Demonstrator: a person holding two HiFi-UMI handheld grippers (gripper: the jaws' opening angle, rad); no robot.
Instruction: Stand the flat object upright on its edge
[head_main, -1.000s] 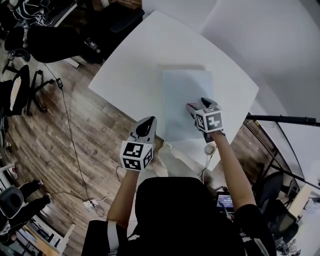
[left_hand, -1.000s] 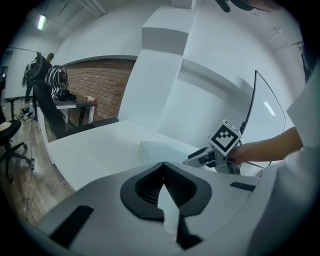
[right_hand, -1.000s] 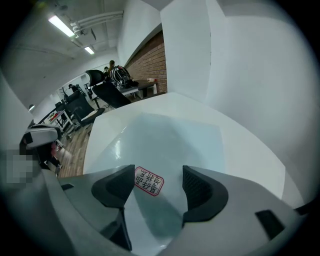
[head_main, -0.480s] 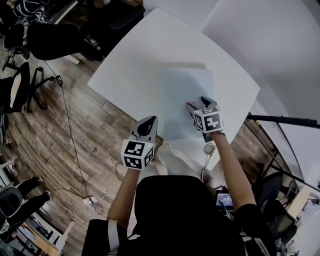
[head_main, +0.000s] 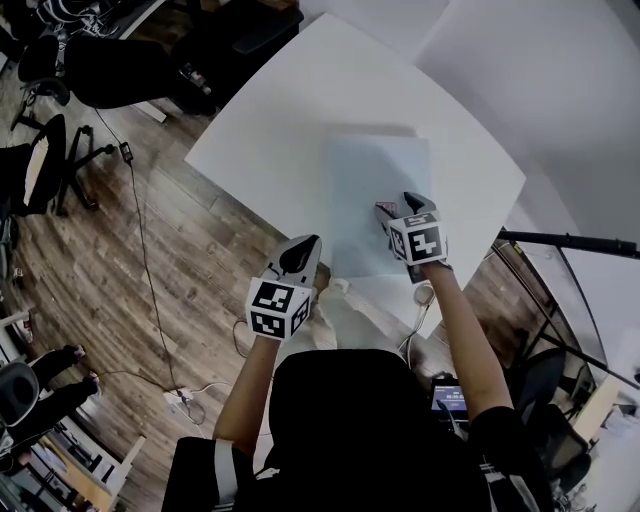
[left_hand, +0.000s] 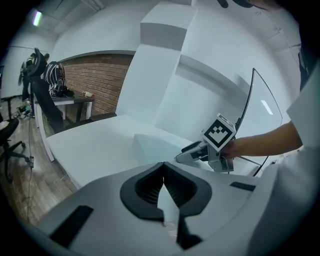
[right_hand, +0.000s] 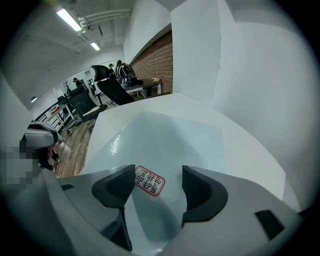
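Observation:
The flat object is a pale blue-grey slab lying flat on the white table. In the right gripper view it carries a red-bordered label. My right gripper hovers over the slab's near right part. It is open, and the label shows between its jaws. My left gripper hangs off the table's near left edge, above the floor. It is shut and holds nothing. From the left gripper view, the right gripper rests low over the slab.
Black office chairs and cables are on the wooden floor at left. A black stand's bar reaches in from the right. White wall panels rise behind the table. Seated people's legs show at lower left.
Both grippers keep nearly the same places over the last second. Only the head view has shifted a little.

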